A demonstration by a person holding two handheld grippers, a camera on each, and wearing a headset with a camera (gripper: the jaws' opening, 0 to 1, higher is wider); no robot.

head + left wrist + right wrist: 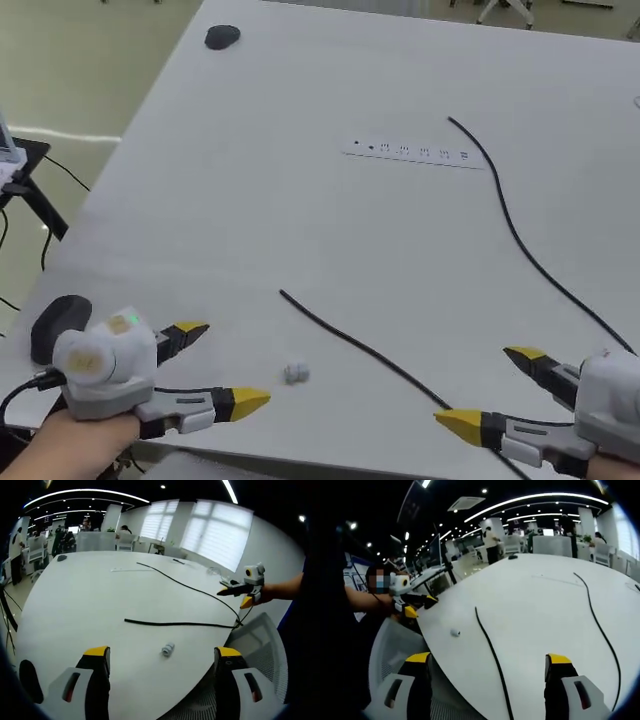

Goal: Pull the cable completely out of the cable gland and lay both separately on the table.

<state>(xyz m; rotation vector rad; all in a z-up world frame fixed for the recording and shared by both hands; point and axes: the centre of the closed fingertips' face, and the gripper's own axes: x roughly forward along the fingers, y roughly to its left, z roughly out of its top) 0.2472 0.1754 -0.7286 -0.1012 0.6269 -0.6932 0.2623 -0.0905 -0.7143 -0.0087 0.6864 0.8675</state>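
A small grey-white cable gland (pixel 295 374) (pixel 167 649) (pixel 454 632) lies on the white table (pixel 300 200), apart from a thin black cable (pixel 360 345) (pixel 175 624) (pixel 490 650) that runs diagonally toward the near edge. My left gripper (pixel 222 365) (pixel 162 655) stands open just left of the gland, nothing between its yellow-tipped fingers. My right gripper (pixel 490 390) (pixel 487 659) is open at the near right, close to the cable's near end, holding nothing.
A second, longer black cable (pixel 520 240) curves across the right side. A white power strip (pixel 412 152) lies mid-table and a dark mouse (pixel 222 37) at the far left. A mesh chair (pixel 255 640) sits by the table edge.
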